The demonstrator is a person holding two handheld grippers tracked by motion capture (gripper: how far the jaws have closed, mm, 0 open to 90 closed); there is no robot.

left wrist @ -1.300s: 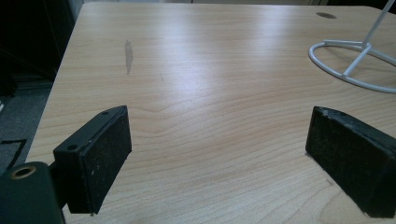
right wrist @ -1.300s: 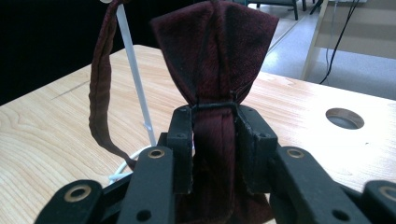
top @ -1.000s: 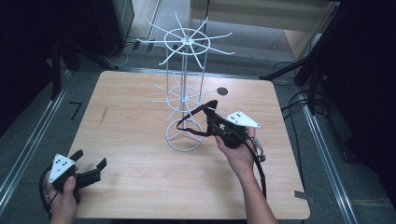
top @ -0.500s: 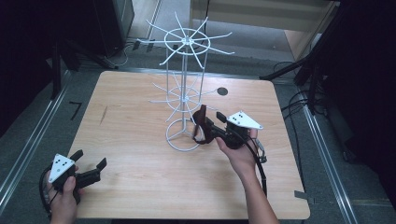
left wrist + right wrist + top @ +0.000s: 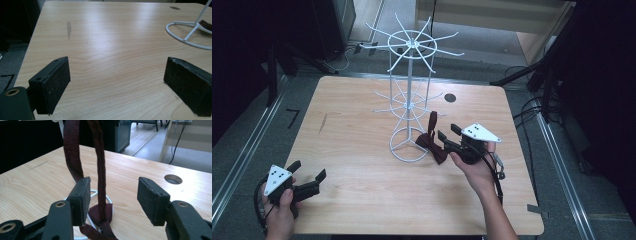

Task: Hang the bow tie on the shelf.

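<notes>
A dark red bow tie (image 5: 432, 142) hangs by its strap from a low arm of the white wire rack (image 5: 410, 100); its bow lies on the table by the rack's base ring. My right gripper (image 5: 447, 132) is just right of it. Its jaws have just been opening. In the right gripper view the strap (image 5: 100, 170) runs down between the jaws of this gripper (image 5: 112, 200), close to the left pad, and neither pad presses on it. My left gripper (image 5: 308, 170) rests open at the table's near left corner, with nothing between the jaws of that gripper (image 5: 117, 82).
The wooden table (image 5: 357, 190) has a round cable hole (image 5: 450, 98) at the back right. The rack's base ring (image 5: 185, 37) lies far ahead of the left gripper. Metal rails and cables run along the floor beside the table.
The right gripper's jaws have opened and let go of the bow tie. The tie has sunk from a raised loop to hang beside the rack's base. The left hand has kept still.
</notes>
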